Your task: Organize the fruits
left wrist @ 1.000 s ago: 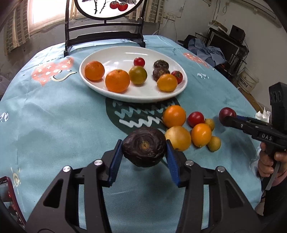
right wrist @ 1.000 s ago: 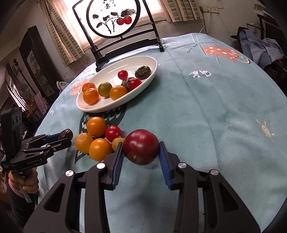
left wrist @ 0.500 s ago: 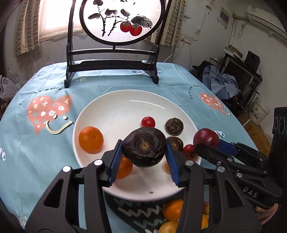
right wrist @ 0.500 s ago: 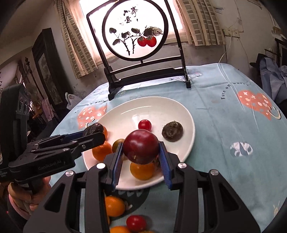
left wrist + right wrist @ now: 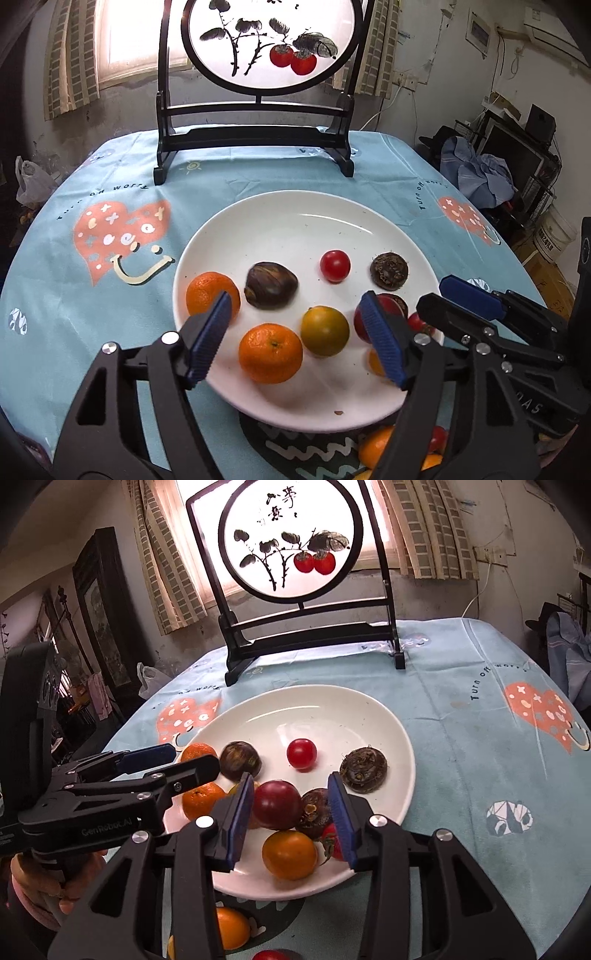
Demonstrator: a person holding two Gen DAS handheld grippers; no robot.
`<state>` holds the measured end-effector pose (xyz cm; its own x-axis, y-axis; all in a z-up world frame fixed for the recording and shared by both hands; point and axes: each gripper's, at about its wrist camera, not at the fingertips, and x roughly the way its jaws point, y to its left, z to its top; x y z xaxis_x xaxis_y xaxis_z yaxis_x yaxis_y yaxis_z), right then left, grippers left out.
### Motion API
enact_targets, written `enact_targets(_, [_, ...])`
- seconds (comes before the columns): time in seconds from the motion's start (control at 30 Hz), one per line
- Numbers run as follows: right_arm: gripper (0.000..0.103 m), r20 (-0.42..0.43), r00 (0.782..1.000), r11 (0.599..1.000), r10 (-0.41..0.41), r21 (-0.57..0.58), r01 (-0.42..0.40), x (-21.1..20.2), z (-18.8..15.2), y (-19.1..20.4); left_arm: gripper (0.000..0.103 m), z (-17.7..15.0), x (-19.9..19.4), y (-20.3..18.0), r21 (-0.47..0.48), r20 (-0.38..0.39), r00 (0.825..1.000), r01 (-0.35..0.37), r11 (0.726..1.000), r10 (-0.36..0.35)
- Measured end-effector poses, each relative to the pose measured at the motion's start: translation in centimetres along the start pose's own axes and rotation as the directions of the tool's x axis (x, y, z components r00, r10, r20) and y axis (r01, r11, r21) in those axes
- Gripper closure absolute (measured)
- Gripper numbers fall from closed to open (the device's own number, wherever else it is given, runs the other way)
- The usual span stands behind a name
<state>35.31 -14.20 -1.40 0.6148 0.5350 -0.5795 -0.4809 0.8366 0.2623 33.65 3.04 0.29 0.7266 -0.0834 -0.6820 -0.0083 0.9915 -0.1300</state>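
Note:
A white plate (image 5: 295,221) (image 5: 332,709) holds several fruits. My left gripper (image 5: 295,336) is open and empty above the plate's near side. The dark brown fruit (image 5: 270,285) (image 5: 240,764) lies on the plate just beyond it, next to an orange (image 5: 210,297). My right gripper (image 5: 291,814) is open; the dark red plum (image 5: 277,804) rests on the plate between its fingers, beside another dark fruit (image 5: 314,812) and an orange fruit (image 5: 290,854). The right gripper also shows in the left wrist view (image 5: 458,301).
A black-framed round painted screen (image 5: 258,44) (image 5: 291,542) stands on the blue tablecloth behind the plate. Loose oranges and tomatoes (image 5: 376,446) (image 5: 231,926) lie on the cloth in front of the plate. A small red tomato (image 5: 334,266) and a rough brown fruit (image 5: 389,270) sit mid-plate.
Both grippers opened over the plate. The left let go of the dark brown fruit and the right let go of the red plum; both fruits now lie on the plate.

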Motion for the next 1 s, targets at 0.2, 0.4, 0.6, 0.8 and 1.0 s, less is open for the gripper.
enact_targets(0.2, [0.061,-0.014,1.0,1.0,0.028,-0.011,-0.028,-2.7,-2.6,0.1,0.018,-2.9,-3.1,-0.2,0.003,0.023,1.0,0.017,1.0,-0.017])
enact_targets(0.4, [0.061,-0.114,0.991,0.997,0.071,-0.011,-0.072,-3.9,-6.5,0.5,0.018,-7.3,-4.2,0.3,0.023,-0.038,0.998,0.046,0.999,-0.045])
enact_targets(0.6, [0.061,-0.117,0.988,0.993,0.1,-0.058,-0.107,-6.4,-9.3,2.0,0.018,-9.2,-4.6,0.9,0.035,-0.05,0.999,-0.006,0.999,0.008])
enact_targets(0.8, [0.061,-0.125,0.991,0.979,0.056,-0.189,-0.079,-7.4,-10.1,4.6,0.018,-9.4,-4.2,1.4,0.026,-0.068,0.997,-0.028,0.999,0.03])
enact_targets(1.0, [0.061,-0.199,0.978,0.927,-0.055,-0.375,-0.024,-6.1,-11.3,7.0,0.018,-9.3,-4.7,1.5,0.02,-0.056,0.998,-0.026,0.999,0.027])
